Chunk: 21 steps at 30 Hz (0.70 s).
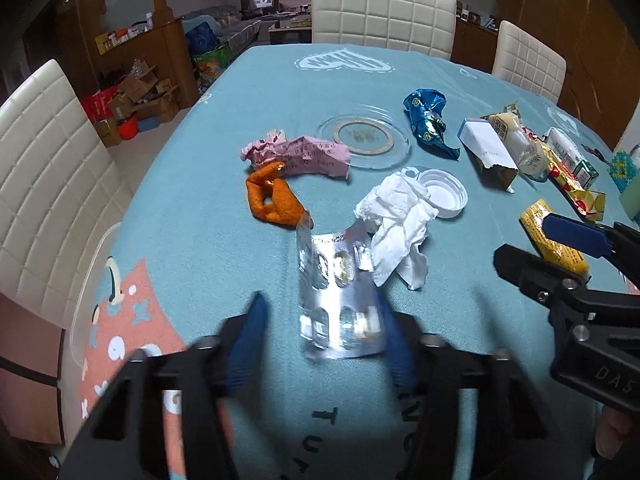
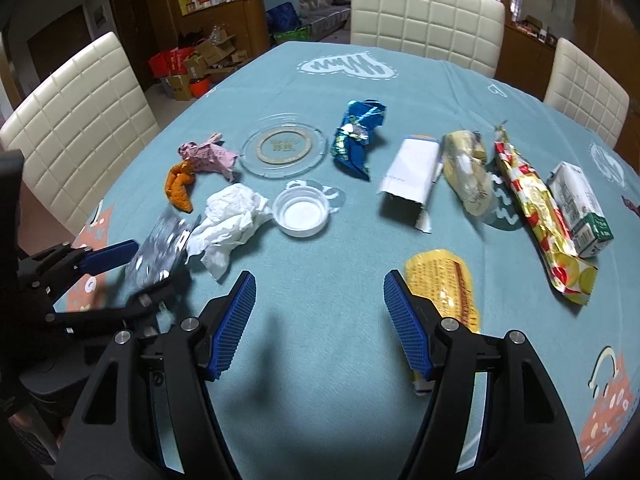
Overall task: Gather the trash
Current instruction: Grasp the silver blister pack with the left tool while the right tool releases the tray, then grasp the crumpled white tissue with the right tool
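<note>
On a dining table under a teal printed tablecloth (image 2: 320,360), the left gripper (image 1: 320,320) has a crumpled silver foil blister pack (image 1: 340,300) between its blue fingers (image 1: 248,332); motion blur makes it hard to say whether the pads are pressing yet, though the jaws look drawn in against the pack's edges. The right gripper (image 2: 320,312) hangs with jaws spread wide and nothing between them, its right-hand finger just beside a flat yellow printed wrapper (image 2: 444,292).

Taking the round clear glass dish (image 2: 282,148) as the marker: the blister pack lies on the near-left side of it, touching a crumpled white tissue (image 2: 232,220); a white plastic bottle cap (image 2: 302,214) sits just in front of the dish; a pink crumpled paper (image 2: 210,154) and an orange twisted wrapper (image 2: 180,188) lie to its left; a blue foil wrapper (image 2: 358,136) to its right, with the yellow wrapper well to the near right.

The step in hand looks like the first pickup. Next, the left needs a firm pinch before lifting, while the right must shift sideways to straddle the yellow wrapper.
</note>
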Available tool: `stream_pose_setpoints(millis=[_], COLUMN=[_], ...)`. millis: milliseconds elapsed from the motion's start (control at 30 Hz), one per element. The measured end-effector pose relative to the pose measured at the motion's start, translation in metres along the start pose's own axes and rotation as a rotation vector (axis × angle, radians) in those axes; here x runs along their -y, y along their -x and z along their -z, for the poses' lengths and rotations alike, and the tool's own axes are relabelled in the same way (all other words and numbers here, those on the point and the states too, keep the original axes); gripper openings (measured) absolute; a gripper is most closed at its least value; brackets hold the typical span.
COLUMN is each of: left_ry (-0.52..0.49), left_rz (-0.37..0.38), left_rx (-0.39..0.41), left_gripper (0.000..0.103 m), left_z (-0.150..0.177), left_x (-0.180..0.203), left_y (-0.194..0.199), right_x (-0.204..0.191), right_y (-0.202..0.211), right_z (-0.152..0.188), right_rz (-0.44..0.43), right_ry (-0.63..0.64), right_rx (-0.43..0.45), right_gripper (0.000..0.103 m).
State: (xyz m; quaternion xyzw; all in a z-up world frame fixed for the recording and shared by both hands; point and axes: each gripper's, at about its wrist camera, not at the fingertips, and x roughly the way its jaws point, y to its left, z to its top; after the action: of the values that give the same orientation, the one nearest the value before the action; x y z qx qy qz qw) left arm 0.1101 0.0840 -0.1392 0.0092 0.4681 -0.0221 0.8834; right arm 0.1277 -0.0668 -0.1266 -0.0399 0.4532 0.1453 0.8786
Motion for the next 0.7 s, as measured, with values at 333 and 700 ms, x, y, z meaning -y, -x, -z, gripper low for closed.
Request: stream_pose_setpoints(millis=[333,700], left_ry=[0.012,0.063], left_rz=[-0.029,-0.050], left_rx=[0.059,0.078], left_gripper=[0.027,0.027], left_z=[0.002,0.011], left_x=[-0.024,-0.057], left_y=[0.019,0.027], right_x=[-0.036,-0.065], right_y=[-0.009,-0.047], right_z=[-0.009,-0.020], right_rz=[-0.054,-0.046], right_ry=[0.061,0.079], right_rx=[-0.006,-0.073], right_gripper=[0.067,0.037])
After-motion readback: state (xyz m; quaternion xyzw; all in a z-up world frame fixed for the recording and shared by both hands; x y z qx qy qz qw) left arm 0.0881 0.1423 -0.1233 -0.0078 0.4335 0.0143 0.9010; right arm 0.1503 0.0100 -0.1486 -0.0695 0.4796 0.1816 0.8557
